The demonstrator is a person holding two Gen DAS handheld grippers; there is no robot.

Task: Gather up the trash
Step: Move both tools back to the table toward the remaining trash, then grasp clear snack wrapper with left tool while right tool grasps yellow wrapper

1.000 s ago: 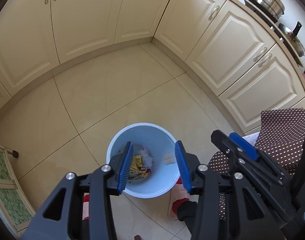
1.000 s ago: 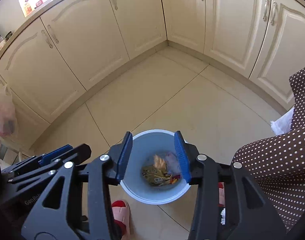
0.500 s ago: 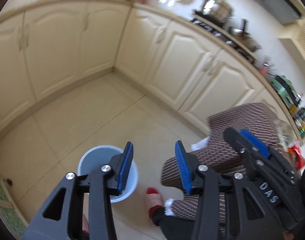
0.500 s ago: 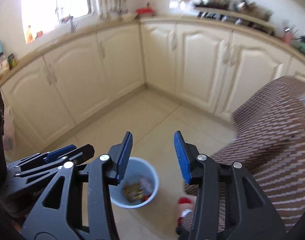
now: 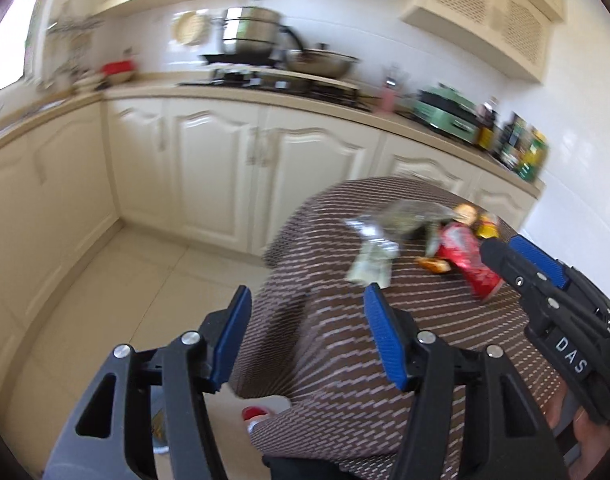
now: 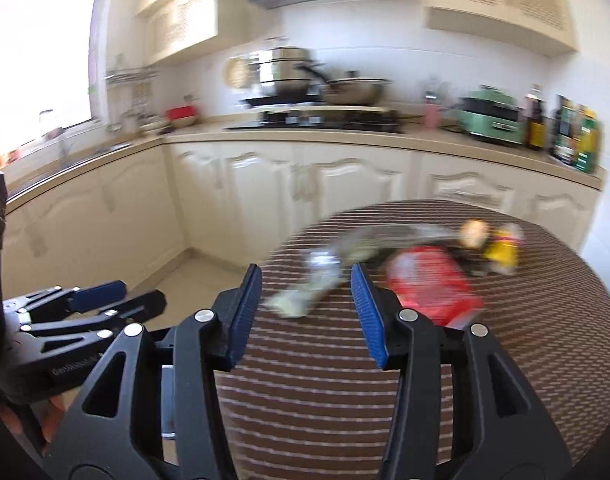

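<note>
Cream kitchen, L-run of panelled cabinets, steel pots on hob, green appliance and bottles at counter end; both views motion-blurred. Foreground: round table w/ brown white-dotted cloth (image 6: 385, 380). On cloth, far half: crumpled pale-green paper or plastic wrapper (image 6: 301, 296), nearest the claws; crinkled red foil snack bag (image 6: 433, 288) just beside it to the right; greyish clear plastic bag (image 6: 385, 240) behind both; small yellow packet (image 6: 501, 248) furthest right. Left gripper (image 5: 307, 336): jaws opening, wide gap, nothing between pads, short of pale wrapper. Right gripper (image 6: 305, 312): jaws opening slightly, moderate gap, empty, aimed at pale wrapper, not touching. Handling est.: all items light, thin, soft, slippery film; likely to slide on cloth or crumple. Best hold: pinch a raised fold or crimped end seam, not a flat face. Exact wrapper outlines unclear, blur.
</note>
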